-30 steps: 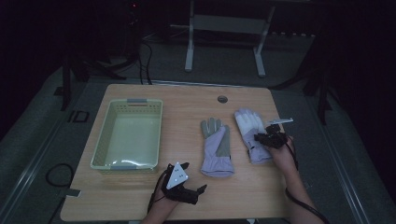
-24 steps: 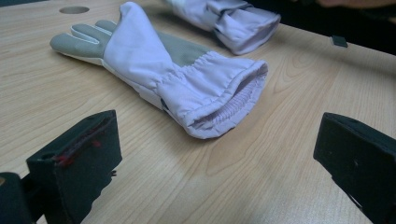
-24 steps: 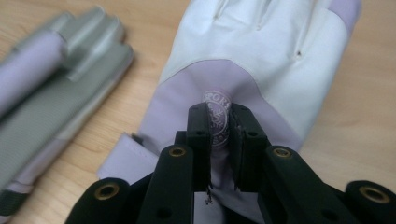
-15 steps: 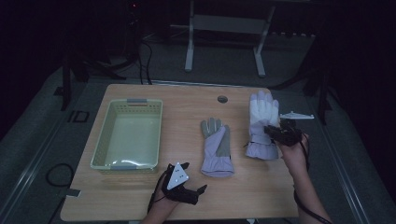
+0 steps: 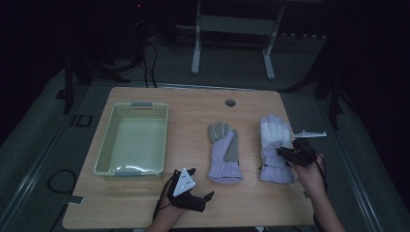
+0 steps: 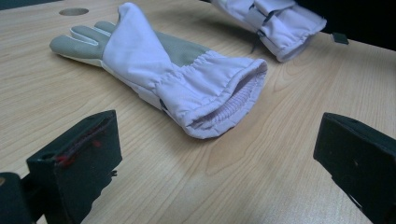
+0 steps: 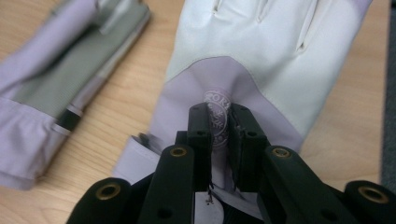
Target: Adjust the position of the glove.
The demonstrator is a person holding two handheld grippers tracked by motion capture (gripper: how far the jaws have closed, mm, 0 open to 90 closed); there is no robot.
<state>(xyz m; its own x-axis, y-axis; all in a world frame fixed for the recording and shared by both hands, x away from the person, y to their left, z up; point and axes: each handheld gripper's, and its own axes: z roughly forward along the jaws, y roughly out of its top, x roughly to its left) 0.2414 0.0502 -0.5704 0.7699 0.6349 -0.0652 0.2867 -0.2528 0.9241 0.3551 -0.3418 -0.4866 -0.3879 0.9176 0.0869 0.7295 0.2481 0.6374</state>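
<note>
Two gloves lie on the wooden table [image 5: 193, 111]. The lilac-and-grey glove [image 5: 224, 152] rests mid-table with its cuff toward me. The white-and-lilac glove [image 5: 273, 131] lies to its right, fingers pointing away. My right gripper [image 5: 289, 153] sits over that glove's wrist; in the right gripper view the gripper [image 7: 219, 122] is shut on a fold of the white-and-lilac glove [image 7: 261, 46]. My left gripper [image 5: 193, 192] rests near the front edge, left of the grey glove's cuff. Its jaws stand wide apart, left gripper [image 6: 219, 144] facing the open cuff of the lilac-and-grey glove [image 6: 154, 70], not touching it.
A pale green basket [image 5: 104, 154] stands empty on the table's left side. A round cable hole [image 5: 230, 102] is near the far edge. Beyond the table stands a metal frame [image 5: 232, 34] on a dark floor.
The right gripper has carried the white-and-lilac glove to the right, up and away, then brought it back down nearer me. The left gripper has stayed still.
</note>
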